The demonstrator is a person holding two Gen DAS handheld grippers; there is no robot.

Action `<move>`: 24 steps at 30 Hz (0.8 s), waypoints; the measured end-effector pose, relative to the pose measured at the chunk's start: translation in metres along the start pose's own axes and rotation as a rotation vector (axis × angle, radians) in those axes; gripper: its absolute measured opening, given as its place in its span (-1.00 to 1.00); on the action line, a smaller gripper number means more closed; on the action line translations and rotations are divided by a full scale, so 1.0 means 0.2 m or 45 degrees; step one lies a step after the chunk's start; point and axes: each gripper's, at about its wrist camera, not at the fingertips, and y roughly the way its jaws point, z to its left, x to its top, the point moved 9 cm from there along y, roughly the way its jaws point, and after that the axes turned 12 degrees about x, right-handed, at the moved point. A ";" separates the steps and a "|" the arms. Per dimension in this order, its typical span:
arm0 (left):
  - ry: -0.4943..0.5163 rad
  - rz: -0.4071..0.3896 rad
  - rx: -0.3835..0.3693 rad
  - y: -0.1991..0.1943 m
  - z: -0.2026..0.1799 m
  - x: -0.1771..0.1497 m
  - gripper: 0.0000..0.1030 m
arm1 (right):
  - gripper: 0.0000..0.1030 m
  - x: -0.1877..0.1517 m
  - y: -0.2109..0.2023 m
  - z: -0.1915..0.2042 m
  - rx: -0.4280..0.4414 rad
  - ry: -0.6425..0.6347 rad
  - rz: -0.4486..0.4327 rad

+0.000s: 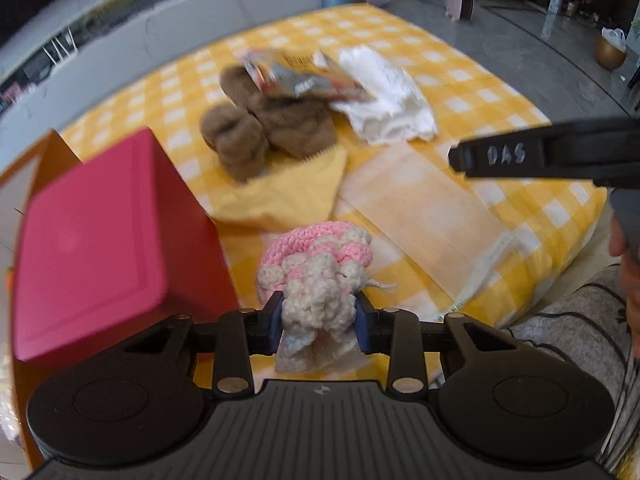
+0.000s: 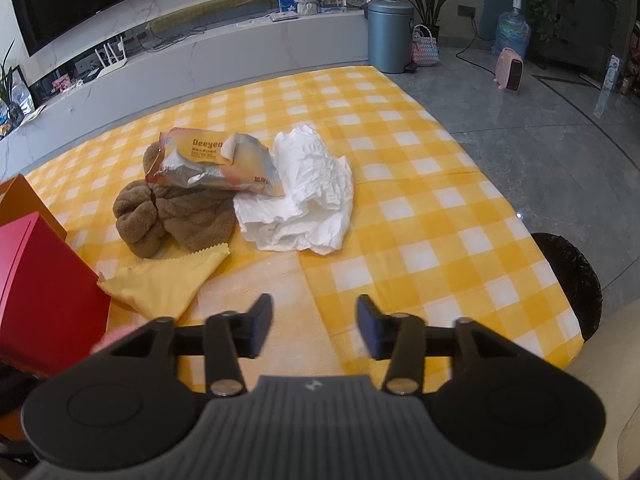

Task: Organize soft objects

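My left gripper (image 1: 319, 308) is shut on a pink and white crocheted piece (image 1: 320, 256), its pads pressing the white knobbly end just above the checked cloth. Left of it stands a red box (image 1: 100, 240). Farther off lie a brown plush item (image 1: 272, 124), a wipes packet (image 1: 304, 76) resting on it, a crumpled white cloth (image 1: 384, 92), a yellow cloth (image 1: 288, 192) and a pale orange folded cloth (image 1: 428, 208). My right gripper (image 2: 314, 326) hovers open over the pale orange cloth with nothing between its pads; the brown plush (image 2: 176, 216) and white cloth (image 2: 304, 200) lie beyond it.
The table carries a yellow and white checked cloth (image 2: 440, 240). An orange box (image 2: 24, 200) stands behind the red box (image 2: 44, 292) at the left. A black bin (image 2: 572, 280) sits on the floor off the table's right edge. A grey bin (image 2: 390, 36) stands beyond the far edge.
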 end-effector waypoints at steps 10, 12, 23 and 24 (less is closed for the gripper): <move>-0.197 -0.115 -0.185 -0.24 0.23 -0.01 -0.25 | 0.82 -0.04 0.08 0.07 0.029 -0.052 0.106; -0.258 -0.154 -0.231 -0.29 0.29 0.00 -0.25 | 0.85 -0.05 0.10 0.09 0.040 -0.062 0.130; -0.386 -0.229 -0.486 -0.34 0.39 -0.05 -0.25 | 0.88 -0.14 0.25 0.19 -0.003 -0.148 0.263; -0.378 -0.218 -0.513 -0.33 0.38 -0.06 -0.25 | 0.88 -0.14 0.26 0.18 -0.007 -0.137 0.271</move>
